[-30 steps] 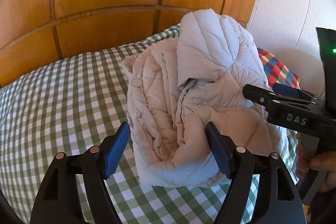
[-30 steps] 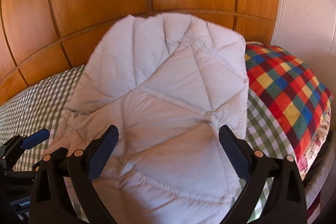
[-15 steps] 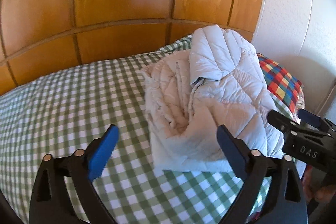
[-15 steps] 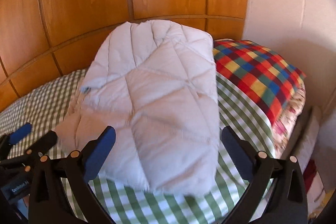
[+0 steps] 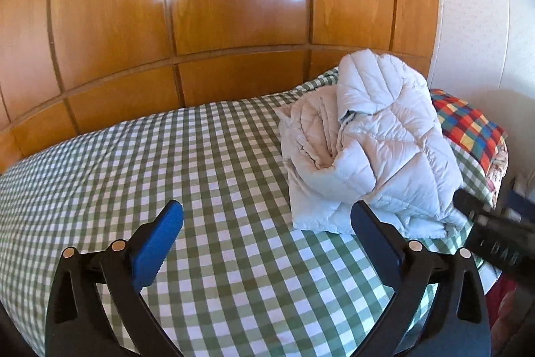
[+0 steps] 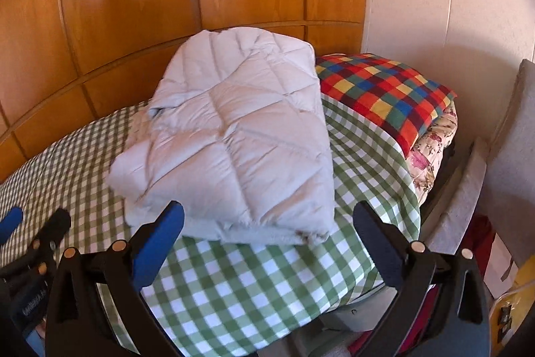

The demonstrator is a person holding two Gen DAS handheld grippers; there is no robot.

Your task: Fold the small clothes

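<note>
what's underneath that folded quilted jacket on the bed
The quilted jacket lies on the green checked bedcover, beside the multicoloured checked pillow. The cover shows all round it; whatever lies directly beneath the jacket is hidden.

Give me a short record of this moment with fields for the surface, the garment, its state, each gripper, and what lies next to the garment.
surface: green and white checked bedspread
garment: pale grey quilted puffer jacket, lying on the bedspread
garment state: folded into a bundle, touched by neither gripper
left gripper: open, nothing between its blue pads, short of the jacket
right gripper: open, empty, at the jacket's near edge
beside garment: red, blue and yellow checked pillow
background: glossy wooden panels
</note>
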